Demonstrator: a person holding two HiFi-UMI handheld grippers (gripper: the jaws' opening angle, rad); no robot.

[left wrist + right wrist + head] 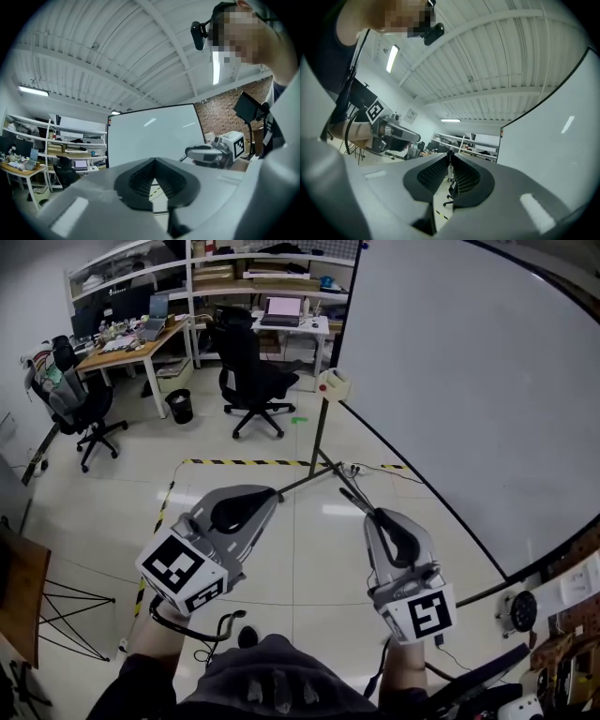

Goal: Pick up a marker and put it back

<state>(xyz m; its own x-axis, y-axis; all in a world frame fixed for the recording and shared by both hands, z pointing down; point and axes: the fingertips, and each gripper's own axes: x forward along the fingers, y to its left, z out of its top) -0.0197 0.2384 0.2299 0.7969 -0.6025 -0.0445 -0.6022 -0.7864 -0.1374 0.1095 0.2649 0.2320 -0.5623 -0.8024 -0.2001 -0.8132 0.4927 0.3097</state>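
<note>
My right gripper (450, 158) pinches the marker (355, 500), which sticks out ahead of its tips, I think ready for returning. The whiteboard (469, 381) is on its right. The left gripper (153, 161) is pressed together, empty.

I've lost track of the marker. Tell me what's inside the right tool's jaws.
A thin white marker with a dark tip is pinched between the black ribbed pads of the right tool. Its rear part is covered by the jaws.
</note>
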